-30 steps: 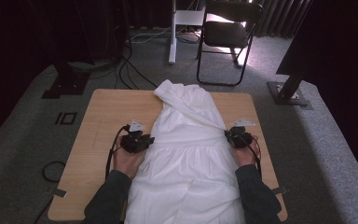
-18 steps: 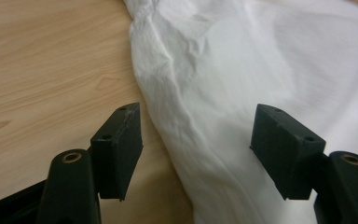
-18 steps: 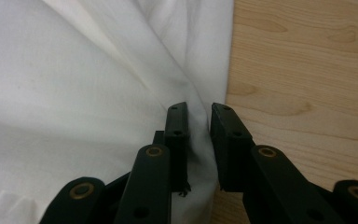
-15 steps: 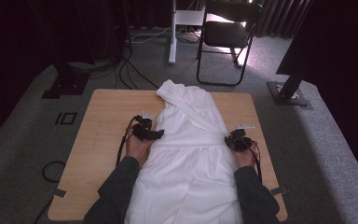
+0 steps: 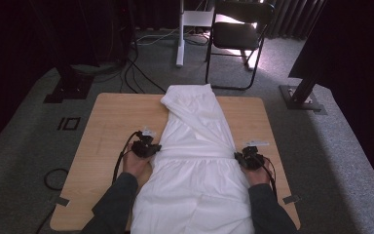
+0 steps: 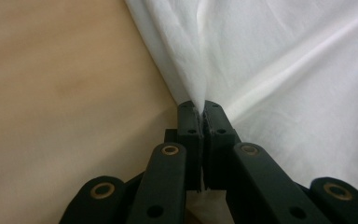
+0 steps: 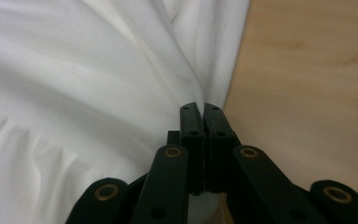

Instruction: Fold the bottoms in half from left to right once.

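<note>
A white garment [image 5: 195,146] lies lengthwise down the middle of the wooden table [image 5: 112,122], its gathered skirt hanging over the near edge. My left gripper [image 5: 148,148] sits at the garment's left edge by the waist seam. Its jaws have just been closing and now pinch a fold of white cloth [image 6: 284,70] at the left gripper [image 6: 203,105] tips. My right gripper [image 5: 246,158] is at the opposite edge of the waist. Its jaws have also just closed, and the right gripper [image 7: 201,106] tips clamp a fold of the cloth [image 7: 74,70].
Bare wood flanks the garment on both sides [image 6: 51,93] [image 7: 307,70]. Beyond the table stand a black folding chair [image 5: 236,34] and a white stand [image 5: 180,34]. Cables [image 5: 126,73] trail over the grey carpet, and a dark post base [image 5: 299,97] sits at the right.
The left gripper, half a second ago farther up on the cloth, has come back down to the garment's left edge. The right gripper has slid slightly toward the near edge.
</note>
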Demonstrator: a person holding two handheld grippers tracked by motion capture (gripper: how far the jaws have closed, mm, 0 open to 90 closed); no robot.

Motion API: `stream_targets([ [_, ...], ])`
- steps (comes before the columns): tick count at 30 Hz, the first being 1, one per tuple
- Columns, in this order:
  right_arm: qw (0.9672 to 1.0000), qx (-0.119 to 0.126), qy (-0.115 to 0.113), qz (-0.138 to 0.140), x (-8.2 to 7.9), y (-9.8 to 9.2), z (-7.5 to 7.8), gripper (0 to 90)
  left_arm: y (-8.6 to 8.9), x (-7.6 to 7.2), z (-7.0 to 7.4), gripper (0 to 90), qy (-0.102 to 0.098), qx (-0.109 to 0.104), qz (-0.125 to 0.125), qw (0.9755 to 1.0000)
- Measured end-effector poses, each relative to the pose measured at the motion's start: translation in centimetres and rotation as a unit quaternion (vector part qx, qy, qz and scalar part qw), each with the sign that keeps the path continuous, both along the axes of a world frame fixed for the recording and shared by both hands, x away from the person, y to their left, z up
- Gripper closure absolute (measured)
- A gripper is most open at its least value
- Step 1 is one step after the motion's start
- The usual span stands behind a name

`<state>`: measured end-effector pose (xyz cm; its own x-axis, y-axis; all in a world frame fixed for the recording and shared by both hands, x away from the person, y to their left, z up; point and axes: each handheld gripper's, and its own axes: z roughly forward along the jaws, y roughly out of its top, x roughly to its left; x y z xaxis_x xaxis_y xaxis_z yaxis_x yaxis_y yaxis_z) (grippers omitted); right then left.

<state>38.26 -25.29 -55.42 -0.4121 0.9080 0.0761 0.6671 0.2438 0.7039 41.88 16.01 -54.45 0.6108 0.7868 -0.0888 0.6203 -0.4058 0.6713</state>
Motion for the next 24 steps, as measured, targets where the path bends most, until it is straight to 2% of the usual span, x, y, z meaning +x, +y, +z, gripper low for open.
stream_targets([
  [1, 1.0, 0.0, 0.002, 0.004, -0.7, 0.1, 0.0, 88.0, 0.2, -1.0, 0.0, 87.9, -0.001, 0.005, -0.007, 1.0],
  [2, 1.0, 0.0, 0.002, 0.004, -0.7, 0.1, 0.0, 88.0, 0.2, -1.0, 0.0, 87.9, -0.001, 0.005, -0.007, 1.0],
  [3, 1.0, 0.002, 0.003, 0.009, -1.7, 0.0, 0.0, 88.0, 0.4, -2.8, 0.0, 87.9, -0.001, 0.009, -0.019, 0.9998],
  [4, 0.9998, 0.011, 0.005, 0.016, -3.6, -0.1, -0.2, 88.0, 0.6, -3.8, 0.0, 87.9, -0.001, 0.008, -0.026, 0.9996],
  [5, 0.9997, 0.016, 0.008, 0.019, -4.7, -0.2, -0.2, 88.0, 0.8, -4.9, -0.1, 87.8, -0.004, 0.009, -0.033, 0.9994],
  [7, 0.9992, 0.022, 0.019, 0.029, -6.6, -0.4, -0.2, 86.9, 0.9, -6.1, -0.1, 87.7, -0.007, 0.011, -0.042, 0.999],
  [8, 0.9988, 0.023, 0.025, 0.035, -7.1, -0.4, -0.1, 83.8, 0.8, -6.4, -0.1, 87.5, -0.011, 0.017, -0.043, 0.9989],
  [10, 0.9983, 0.016, 0.035, 0.044, -7.6, -0.6, 0.3, 71.1, 0.8, -6.5, -0.1, 86.8, -0.016, 0.021, -0.04, 0.9988],
  [11, 0.9988, 0.016, 0.025, 0.04, -7.6, -0.7, 0.7, 62.3, 0.7, -6.4, -0.2, 86.7, -0.017, 0.019, -0.04, 0.9989],
  [13, 0.9992, 0.023, -0.008, 0.032, -7.1, -0.8, 2.2, 50.6, 0.7, -6.1, -0.3, 86.8, -0.017, 0.009, -0.033, 0.9993],
  [14, 0.999, 0.029, -0.017, 0.029, -6.6, -0.7, 2.9, 46.5, 0.7, -6.0, -0.3, 86.8, -0.019, 0.007, -0.029, 0.9994],
  [17, 0.9972, 0.029, -0.046, 0.051, -4.7, 0.8, 4.5, 42.1, 0.6, -6.0, -0.4, 86.8, -0.023, 0.007, -0.028, 0.9993],
  [20, 0.9951, 0.01, -0.044, 0.088, -1.9, 3.8, 5.0, 41.1, 0.5, -6.1, -0.5, 86.7, -0.031, 0.011, -0.028, 0.9991],
  [24, 0.9884, -0.029, -0.047, 0.142, 1.5, 9.0, 4.3, 38.1, 0.5, -6.2, -0.6, 86.5, -0.037, 0.007, -0.024, 0.999],
])
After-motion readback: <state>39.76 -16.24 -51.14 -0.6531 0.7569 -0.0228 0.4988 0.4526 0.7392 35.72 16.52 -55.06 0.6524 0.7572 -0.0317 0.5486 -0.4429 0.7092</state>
